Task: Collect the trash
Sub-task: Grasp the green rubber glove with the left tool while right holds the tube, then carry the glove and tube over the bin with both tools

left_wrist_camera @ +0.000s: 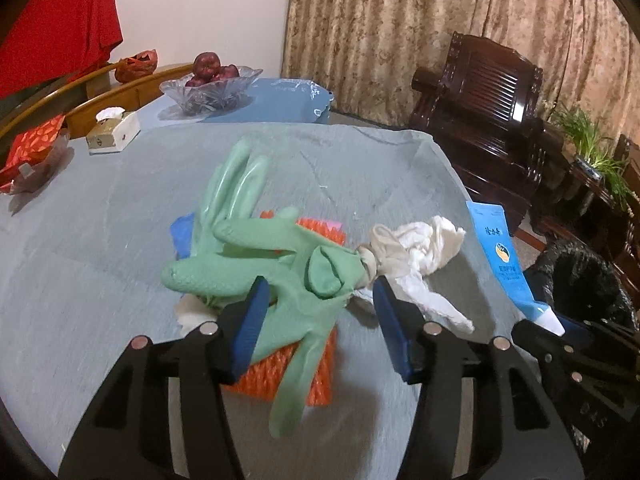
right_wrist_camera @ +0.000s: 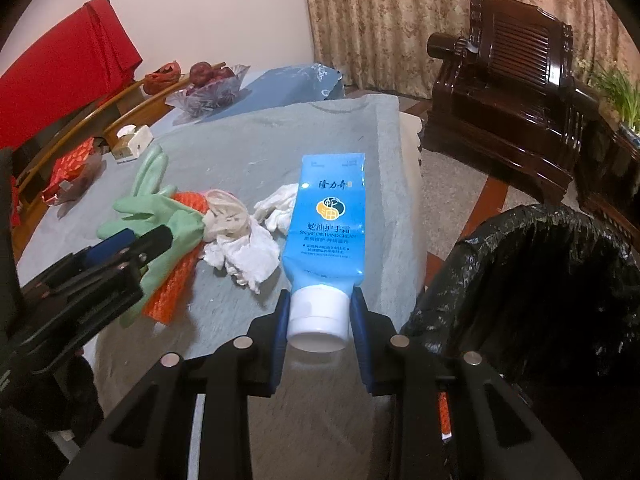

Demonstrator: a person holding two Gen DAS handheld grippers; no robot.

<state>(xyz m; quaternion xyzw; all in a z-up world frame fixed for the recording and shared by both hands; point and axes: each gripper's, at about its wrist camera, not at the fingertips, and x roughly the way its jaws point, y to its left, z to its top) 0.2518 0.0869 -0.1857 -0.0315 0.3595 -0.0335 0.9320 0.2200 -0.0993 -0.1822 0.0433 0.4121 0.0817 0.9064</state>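
Clamped between the blue pads of the right gripper [right_wrist_camera: 320, 320], the white screw cap of a blue plastic hand-cream tube [right_wrist_camera: 326, 220] sits nearest that camera, the tube's long axis running straight out from the jaws and lifted clear of the grey-clothed desk [right_wrist_camera: 240, 152]. A black-lined trash bin [right_wrist_camera: 560, 280] gapes just to its right, beside the desk edge, so this hand is much the nearer to it. Over the heap, the left gripper [left_wrist_camera: 320, 300] stands half-spread astride a pale green rubber glove [left_wrist_camera: 280, 264], its pads not visibly pressing. That glove lies atop an orange mesh sleeve [left_wrist_camera: 288, 380], with crumpled white tissue [left_wrist_camera: 420, 248] just to the right. Most of the mesh is covered, and the bin's depth is lost in black.
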